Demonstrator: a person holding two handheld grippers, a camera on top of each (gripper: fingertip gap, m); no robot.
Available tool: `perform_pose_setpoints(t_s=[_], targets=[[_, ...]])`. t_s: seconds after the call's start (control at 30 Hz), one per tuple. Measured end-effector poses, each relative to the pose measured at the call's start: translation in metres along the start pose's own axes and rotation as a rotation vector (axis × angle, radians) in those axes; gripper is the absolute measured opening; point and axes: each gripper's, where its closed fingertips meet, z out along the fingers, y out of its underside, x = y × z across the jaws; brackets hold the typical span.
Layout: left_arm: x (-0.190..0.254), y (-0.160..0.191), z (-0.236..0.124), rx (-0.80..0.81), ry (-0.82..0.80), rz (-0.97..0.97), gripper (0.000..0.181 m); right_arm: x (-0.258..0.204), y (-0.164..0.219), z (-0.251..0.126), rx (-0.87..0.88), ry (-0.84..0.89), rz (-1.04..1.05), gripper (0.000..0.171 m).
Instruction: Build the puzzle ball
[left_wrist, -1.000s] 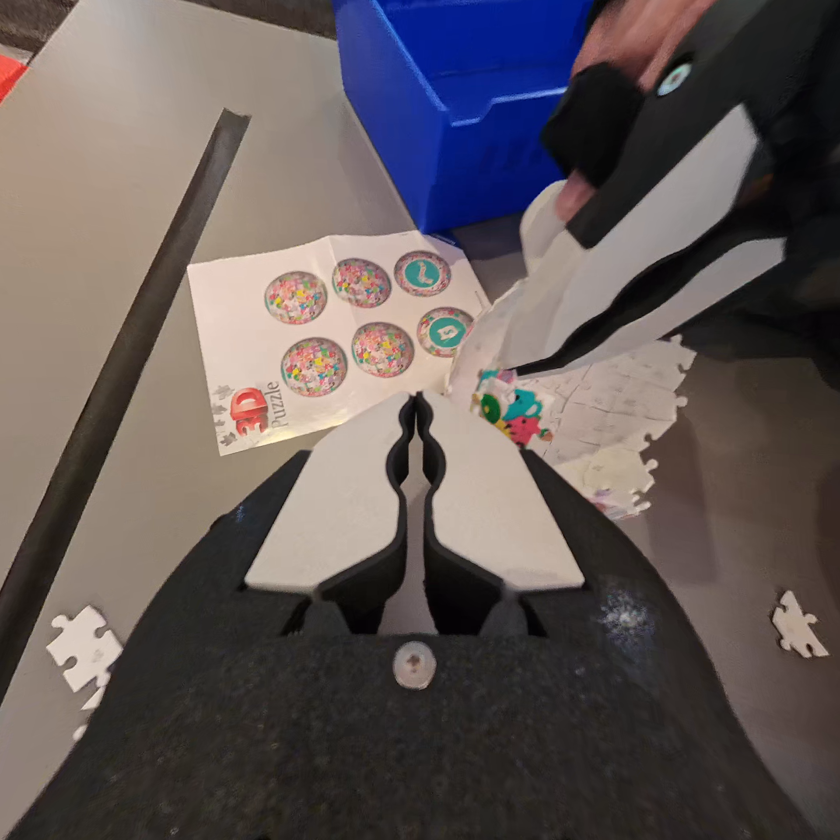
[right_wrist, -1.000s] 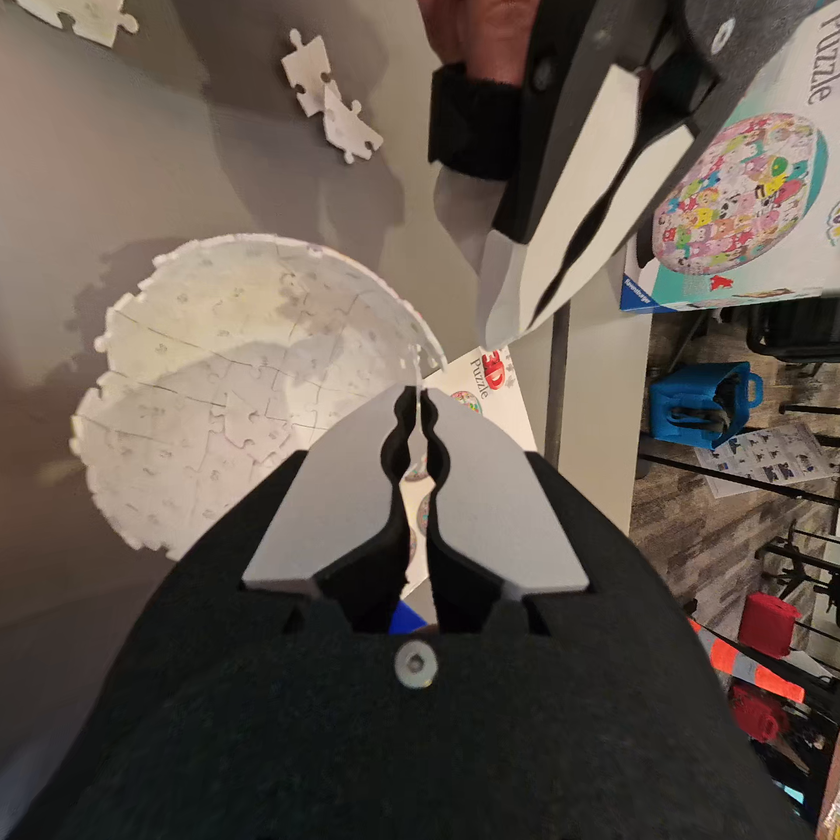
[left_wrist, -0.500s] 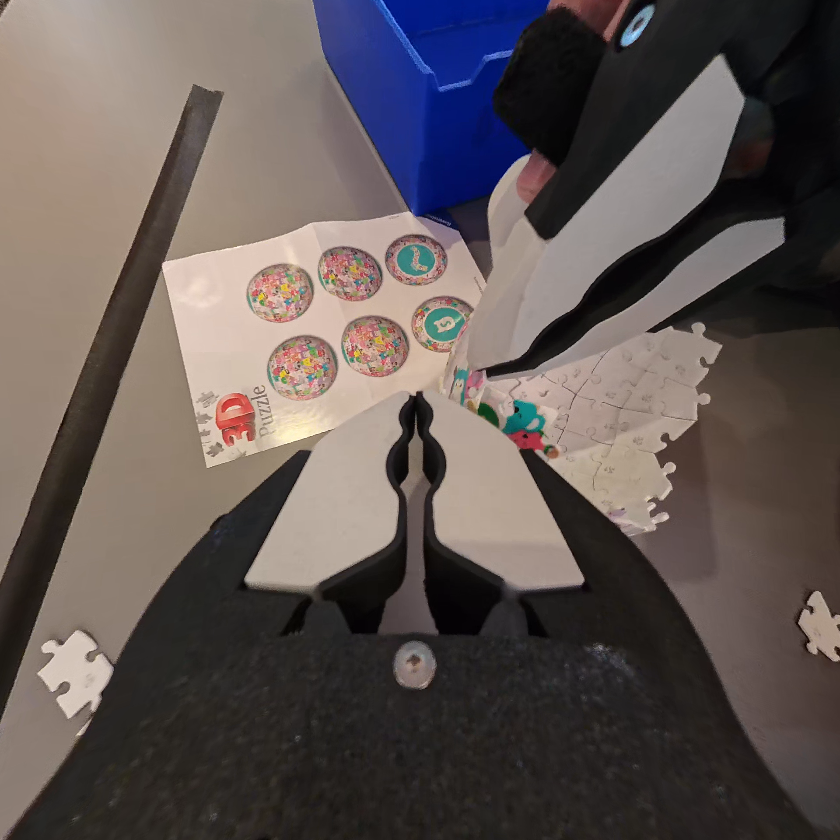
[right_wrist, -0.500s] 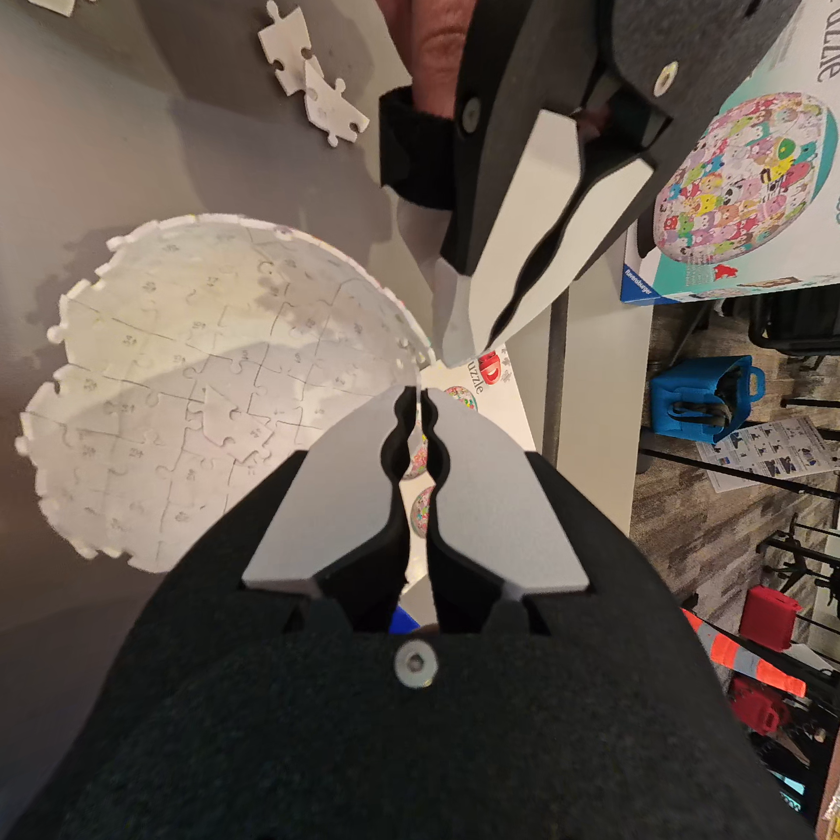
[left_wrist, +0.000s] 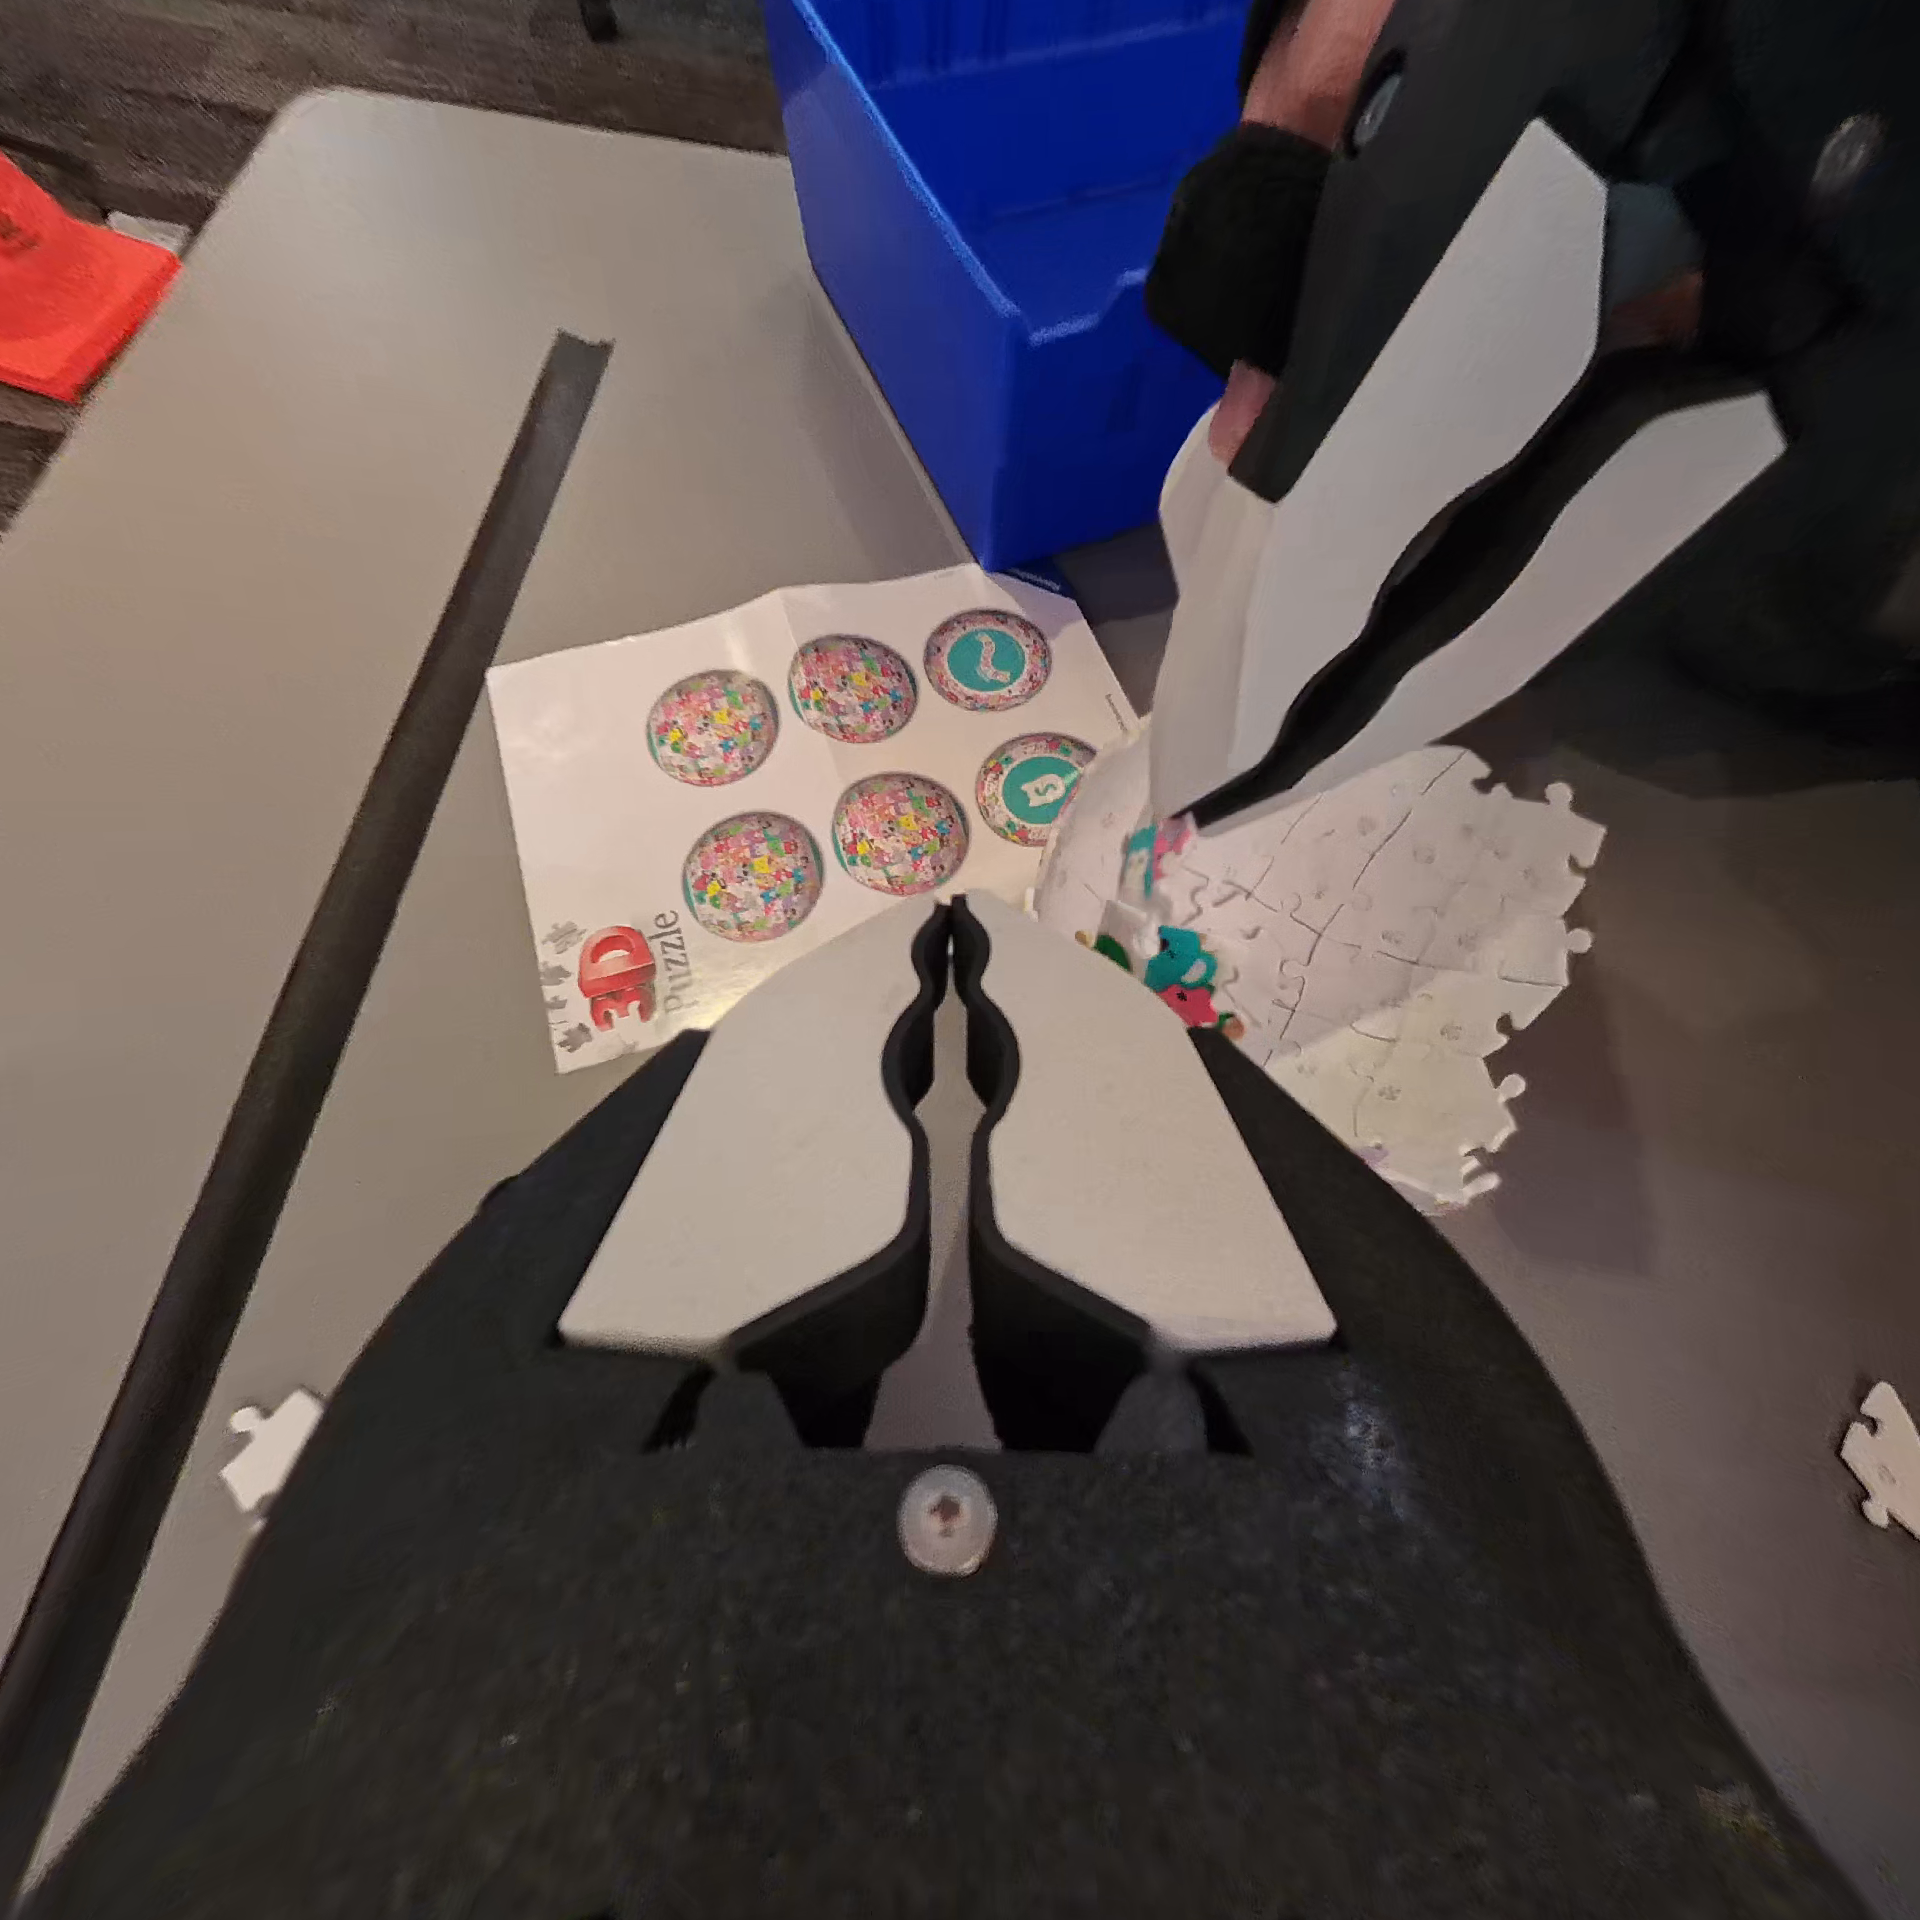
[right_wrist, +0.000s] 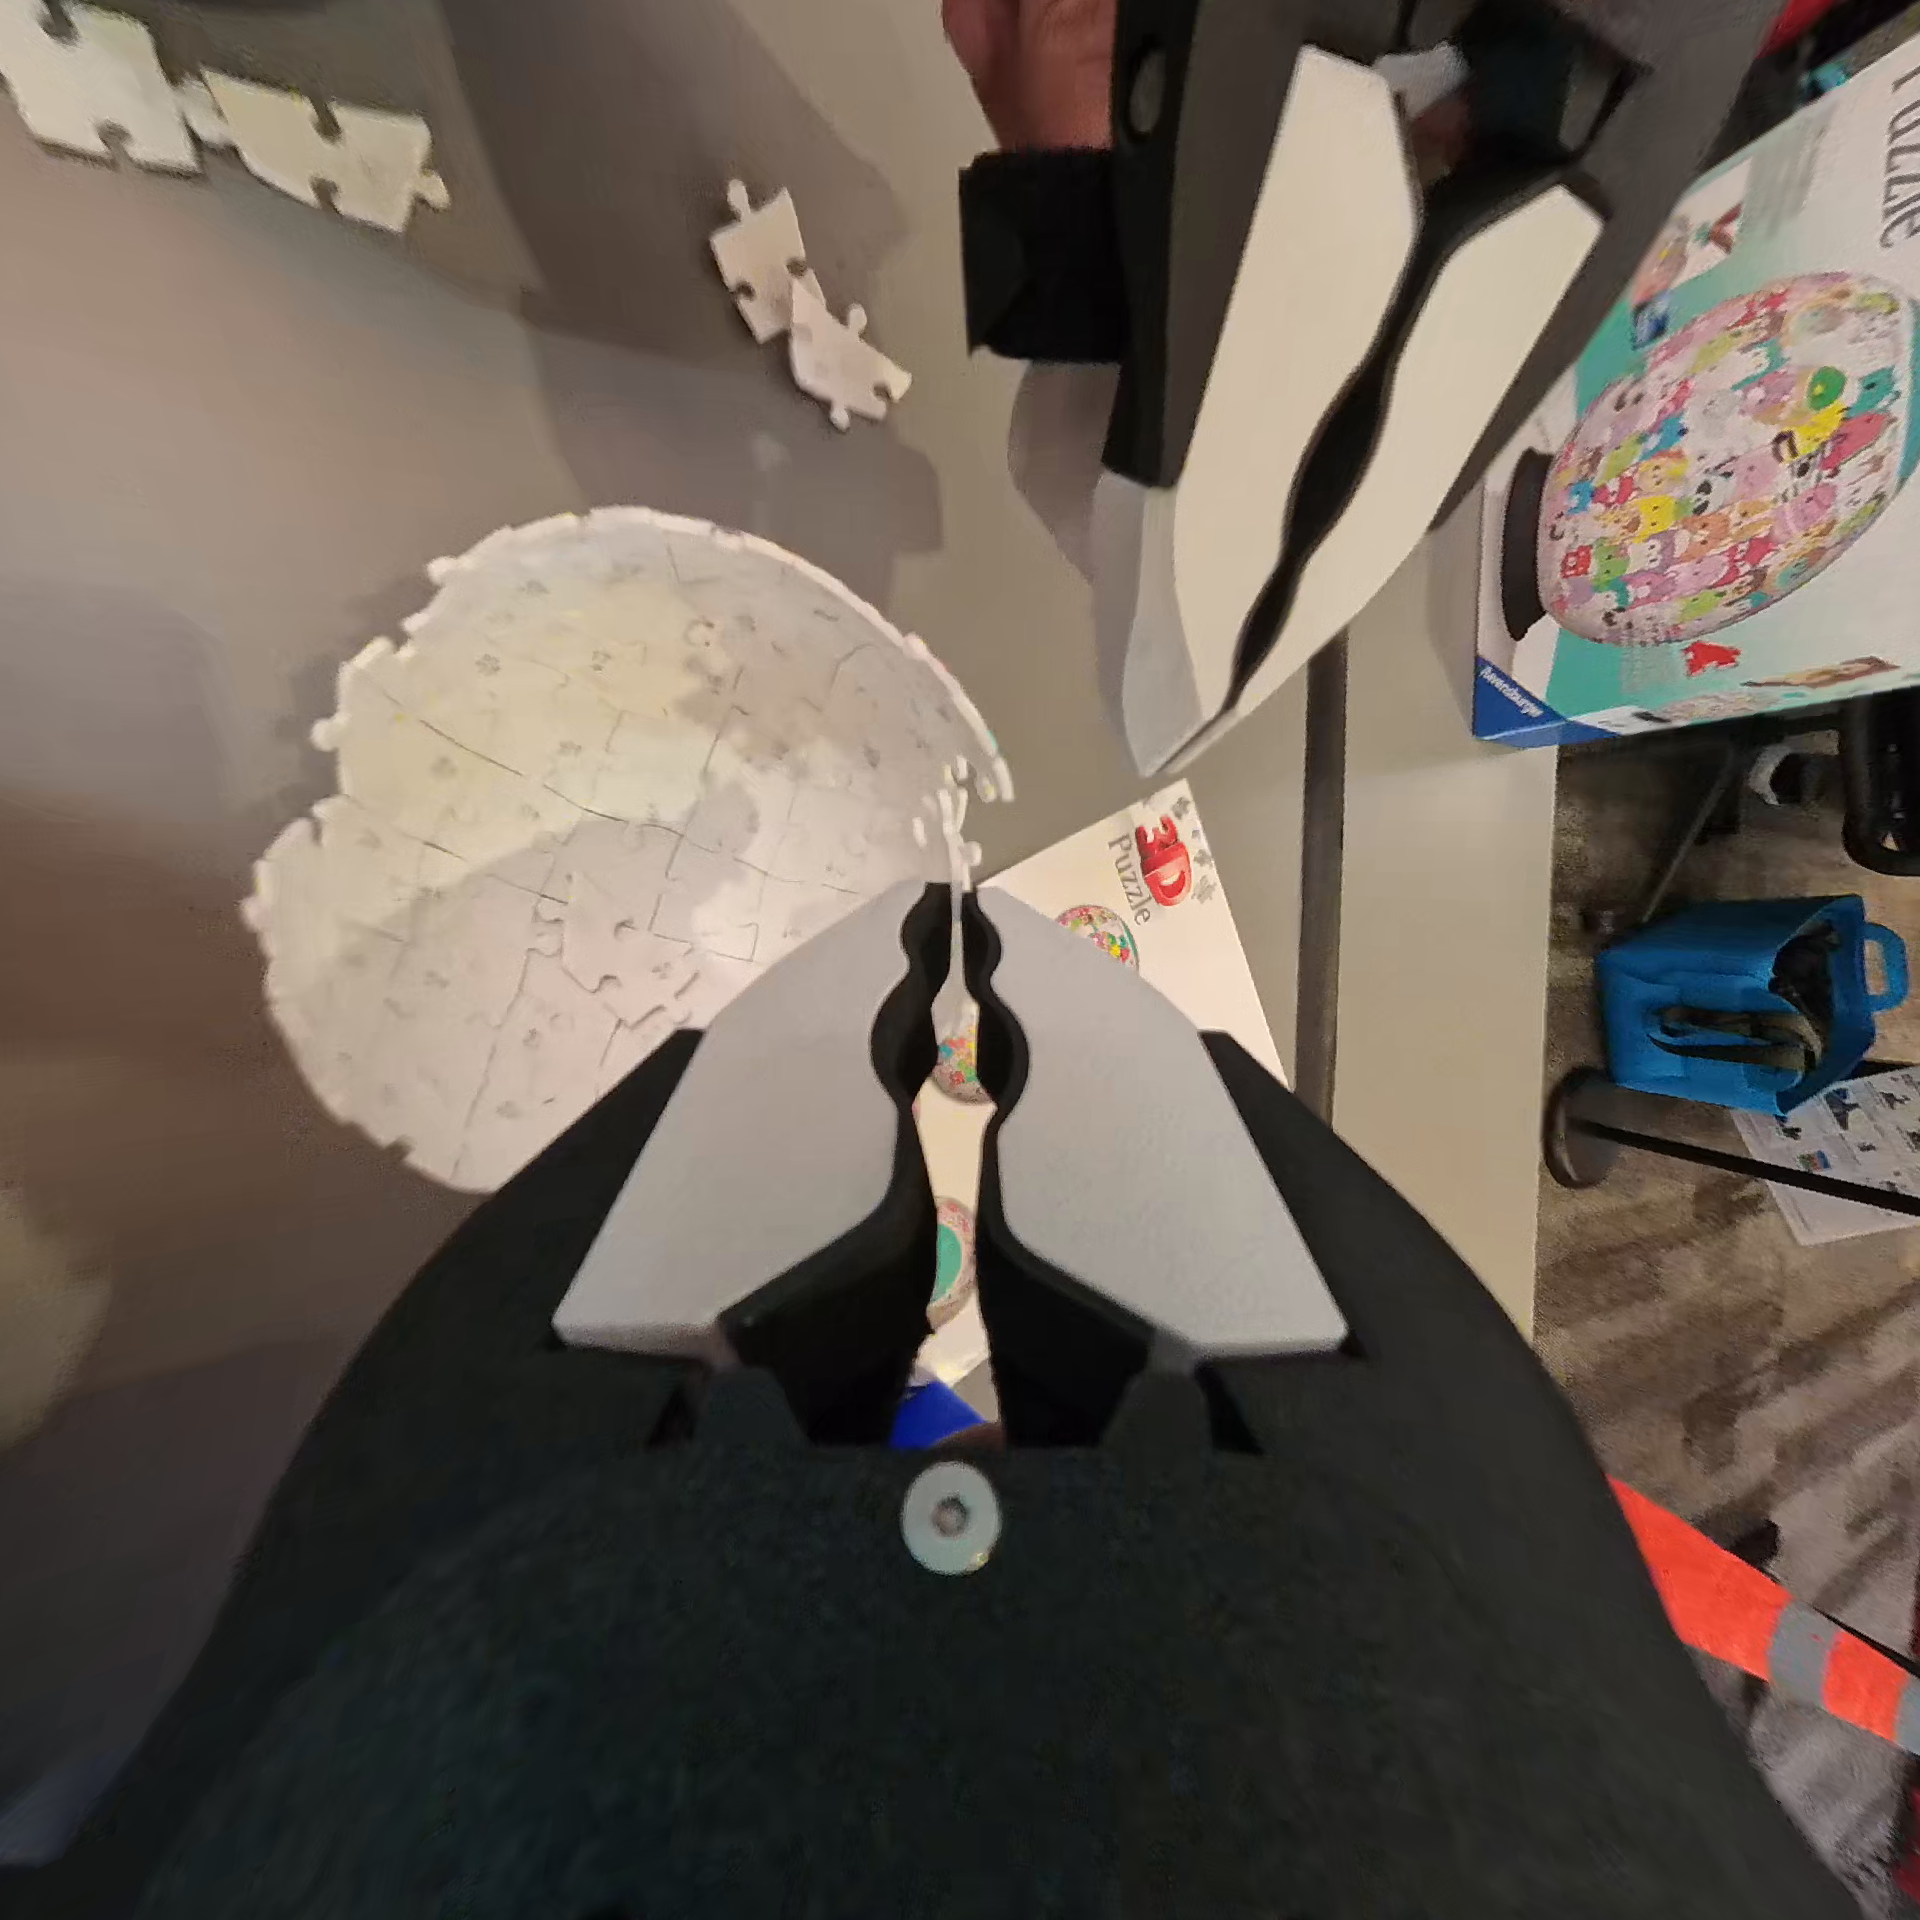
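Clearly the right gripper (right_wrist: 954, 902) is pinched on the thin rim of the puzzle shell (right_wrist: 582, 831), the edge running between its wavy grey pads at mid-frame, so the half-built ball hangs from that grip with its white, matte inner face turned to the camera at centre left. In the left wrist view the left gripper (left_wrist: 951, 914) has its fingers pressed together with nothing visible between them, just left of the shell (left_wrist: 1382, 935), whose knobbed edge and a strip of pink and teal print show at centre right. My reading is that the shell is being steadied for another piece; the next move calls for the left gripper to fetch a loose piece (left_wrist: 1886, 1470) from the lower right and bring it to the jagged edge, tabs lined up. Beyond lie the glossy folded instruction sheet (left_wrist: 790, 790), the smooth grey table (left_wrist: 260, 644), a rigid blue bin (left_wrist: 997, 260) at upper centre, and the puzzle box (right_wrist: 1714, 436) at upper right of the right wrist view.
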Motion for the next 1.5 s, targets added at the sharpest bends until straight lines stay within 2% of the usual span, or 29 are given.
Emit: perform_pose_setpoints(t_s=[0.13,0.23,0.3,0.43,0.47,0.5,0.53,0.8,0.97,1.23,1.3,1.4,1.5], targets=[[0.007,-0.029,-0.026,0.125,-0.023,0.043,0.016,0.013,-0.022,-0.035,0.166,0.021,0.086,0.002],[0.027,-0.057,-0.049,0.265,0.030,0.078,0.024,0.034,-0.036,-0.064,0.311,0.089,0.184,0.002],[0.037,-0.069,-0.058,0.325,0.049,0.105,0.025,0.046,-0.047,-0.081,0.443,0.105,0.268,0.002],[0.043,-0.080,-0.059,0.371,0.009,0.143,0.024,0.053,-0.068,-0.098,0.662,0.023,0.404,0.002],[0.044,-0.082,-0.059,0.380,0.003,0.149,0.022,0.054,-0.071,-0.099,0.697,0.014,0.428,0.002],[0.044,-0.083,-0.059,0.391,-0.006,0.157,0.010,0.055,-0.074,-0.100,0.725,0.005,0.446,0.002],[0.044,-0.084,-0.060,0.398,-0.009,0.165,0.001,0.058,-0.073,-0.099,0.735,0.011,0.459,0.002],[0.038,-0.083,-0.061,0.407,-0.008,0.120,0.000,0.062,-0.064,-0.093,0.708,0.016,0.479,0.002],[0.033,-0.083,-0.062,0.413,-0.020,0.098,0.020,0.066,-0.064,-0.096,0.732,0.020,0.506,0.002],[0.030,-0.088,-0.067,0.461,-0.019,0.067,0.022,0.060,-0.064,-0.090,0.694,-0.010,0.493,0.002],[0.031,-0.089,-0.067,0.463,-0.015,0.067,0.020,0.059,-0.063,-0.087,0.678,-0.011,0.488,0.002],[0.034,-0.088,-0.067,0.454,-0.002,0.080,0.005,0.059,-0.062,-0.084,0.666,-0.006,0.491,0.002],[0.034,-0.087,-0.066,0.437,0.000,0.076,0.002,0.059,-0.060,-0.081,0.657,-0.011,0.500,0.002]])
